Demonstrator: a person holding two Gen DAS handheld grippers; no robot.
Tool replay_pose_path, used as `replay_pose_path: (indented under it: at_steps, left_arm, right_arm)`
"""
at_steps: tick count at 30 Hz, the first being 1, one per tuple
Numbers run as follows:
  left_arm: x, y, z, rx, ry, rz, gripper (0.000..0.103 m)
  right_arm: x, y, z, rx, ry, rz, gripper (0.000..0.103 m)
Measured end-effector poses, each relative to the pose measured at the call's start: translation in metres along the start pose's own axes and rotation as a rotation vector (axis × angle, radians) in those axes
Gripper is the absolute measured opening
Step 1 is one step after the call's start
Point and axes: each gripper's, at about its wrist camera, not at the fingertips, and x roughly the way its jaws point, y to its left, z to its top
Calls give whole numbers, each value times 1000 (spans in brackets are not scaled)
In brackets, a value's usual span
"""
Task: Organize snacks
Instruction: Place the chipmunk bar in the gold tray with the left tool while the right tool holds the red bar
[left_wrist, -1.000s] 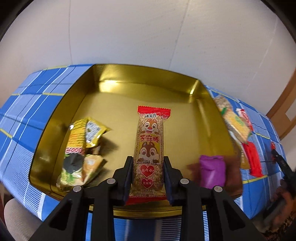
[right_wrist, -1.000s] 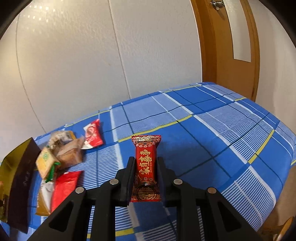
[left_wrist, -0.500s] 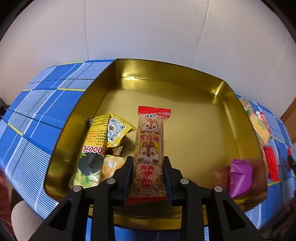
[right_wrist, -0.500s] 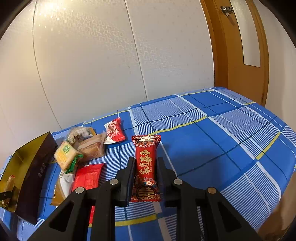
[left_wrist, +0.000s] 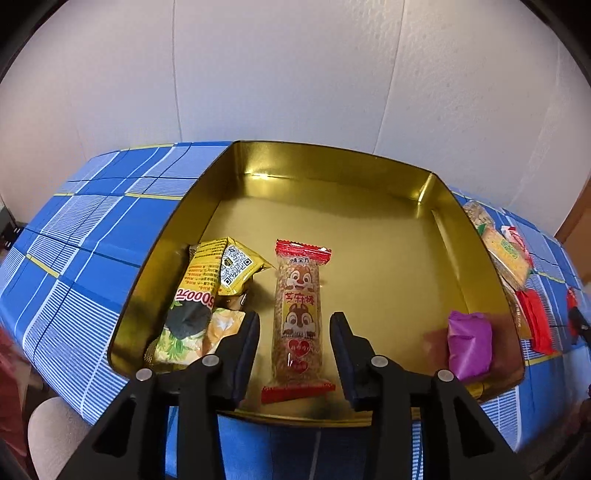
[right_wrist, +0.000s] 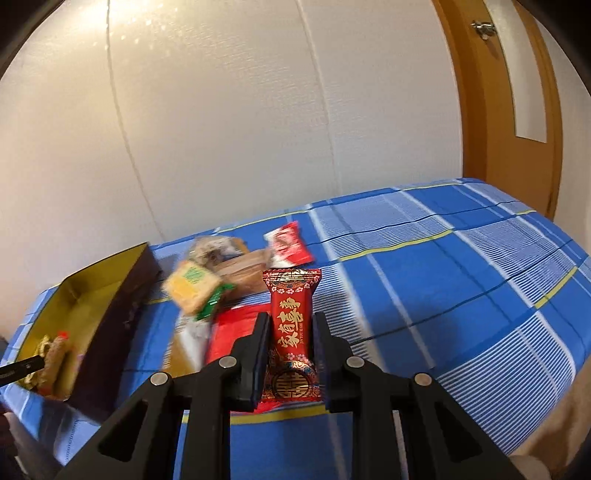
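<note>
White wall panels are backing the blue-checked tabletop (right_wrist: 424, 266) while I am keeping my right claw (right_wrist: 291, 350) clamped on the upright red snack bar (right_wrist: 291, 325), the gold tin (right_wrist: 110, 280) lying lower left, where my left claw (left_wrist: 293, 354) is gaping around the squirrel bar (left_wrist: 300, 314).

We see the tin (left_wrist: 184, 206) on the tablecloth (left_wrist: 85, 236), and inside it the squirrel bar (left_wrist: 299, 314) lies in the middle, between the left gripper's (left_wrist: 294, 339) spread fingers. Left of it sits a heap of packets (left_wrist: 207, 295); in the near right corner, a wrapped sweet (left_wrist: 469, 343). Right of the tin, outside, loose snacks (left_wrist: 506, 254) lie in a row.
</note>
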Motion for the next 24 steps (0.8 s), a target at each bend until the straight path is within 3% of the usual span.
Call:
replay_pose_path:
  at_steps: [12,16,24]
  left_arm:
    - [-9,1,-7,6,1,-1,40]
    - [-15,-1,-10,2,0,-10,52]
    - [-29,-3,-15,11,-11,-21,52]
  right_arm:
    - [-13,88,-5,-133,59,223,22]
    - [-13,117,-4,-178,84,274,23]
    - [0,158,-11,-226,155,339,23]
